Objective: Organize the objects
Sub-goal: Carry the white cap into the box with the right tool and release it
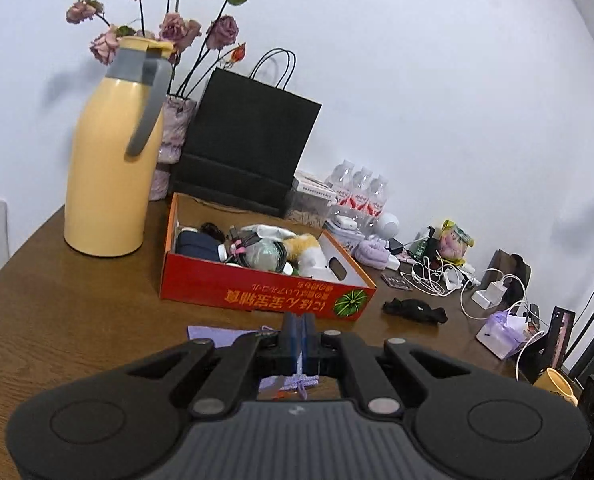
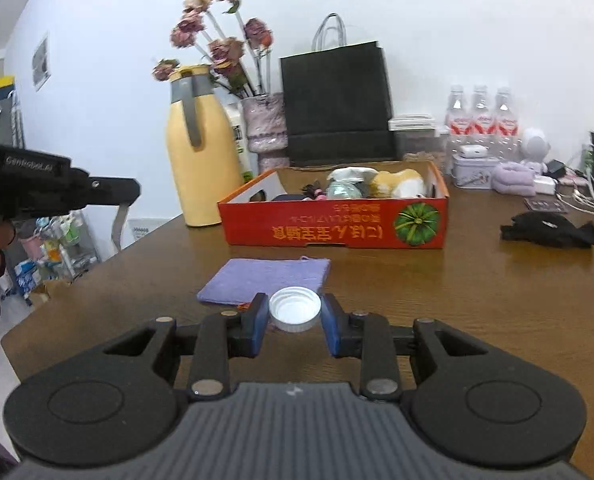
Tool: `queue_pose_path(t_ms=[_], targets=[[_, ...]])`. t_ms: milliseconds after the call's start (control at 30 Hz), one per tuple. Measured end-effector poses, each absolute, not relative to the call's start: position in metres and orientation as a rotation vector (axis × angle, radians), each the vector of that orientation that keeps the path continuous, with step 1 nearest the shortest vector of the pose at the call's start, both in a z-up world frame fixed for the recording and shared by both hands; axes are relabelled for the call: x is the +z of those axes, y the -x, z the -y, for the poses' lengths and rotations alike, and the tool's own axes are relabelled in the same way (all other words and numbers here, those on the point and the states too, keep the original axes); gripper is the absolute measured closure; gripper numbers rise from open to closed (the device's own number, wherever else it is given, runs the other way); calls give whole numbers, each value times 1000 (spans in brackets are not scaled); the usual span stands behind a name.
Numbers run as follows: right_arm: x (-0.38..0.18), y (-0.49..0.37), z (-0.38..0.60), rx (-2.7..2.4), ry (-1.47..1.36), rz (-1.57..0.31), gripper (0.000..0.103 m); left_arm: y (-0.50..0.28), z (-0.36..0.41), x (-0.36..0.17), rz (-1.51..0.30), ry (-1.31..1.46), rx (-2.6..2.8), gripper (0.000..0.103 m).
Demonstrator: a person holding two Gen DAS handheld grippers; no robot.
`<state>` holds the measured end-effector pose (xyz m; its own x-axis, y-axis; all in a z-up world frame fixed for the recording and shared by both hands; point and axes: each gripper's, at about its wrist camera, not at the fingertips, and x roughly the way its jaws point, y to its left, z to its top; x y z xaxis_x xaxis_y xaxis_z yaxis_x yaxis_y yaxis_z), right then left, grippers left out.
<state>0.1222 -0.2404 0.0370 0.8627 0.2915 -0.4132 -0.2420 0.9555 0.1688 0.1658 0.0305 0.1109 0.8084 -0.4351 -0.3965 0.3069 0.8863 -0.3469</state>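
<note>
Clutter lines brown wooden table (image 2: 477, 300) against white wall (image 2: 457, 20).

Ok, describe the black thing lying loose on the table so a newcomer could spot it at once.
Start at the red cardboard box in the middle of the wooden table. Look right of it, on bare wood short of the tangle of white cables: the black cloth bundle lies there alone. It is limp, crumpled and flat, unlike the tall, stiff black paper bag standing behind the box.
</note>
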Motion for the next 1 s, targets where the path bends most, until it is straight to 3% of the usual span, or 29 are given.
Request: queue_pose_path(t_ms=[200,400,567,733,833,867,900,1000], targets=[[44,-130,242,279,-69,-432,74,-176,-19,117,-474,214,-410,102],[92,-194,242,291,80,-344,74,-240,22,142,-414,31,-428,102],[105,-316,249,341,57,-455,74,-331,50,162,-484,91,-470,102],[73,-416,248,315,74,-634,74,-409,81,119,-588,54,-386,101],[41,-455,252,294,61,-736,69,-444,81,79,-706,111,-323,84],[34,-462,255,291,42,-758,62,-450,79,71,-719,119,-318,74],[29,-463,258,296,20,-759,56,-452,77,65,-732,124,-322,69],[30,-460,271,304,-37,-735,53,-452,70,61,-735,131,-348,59]])
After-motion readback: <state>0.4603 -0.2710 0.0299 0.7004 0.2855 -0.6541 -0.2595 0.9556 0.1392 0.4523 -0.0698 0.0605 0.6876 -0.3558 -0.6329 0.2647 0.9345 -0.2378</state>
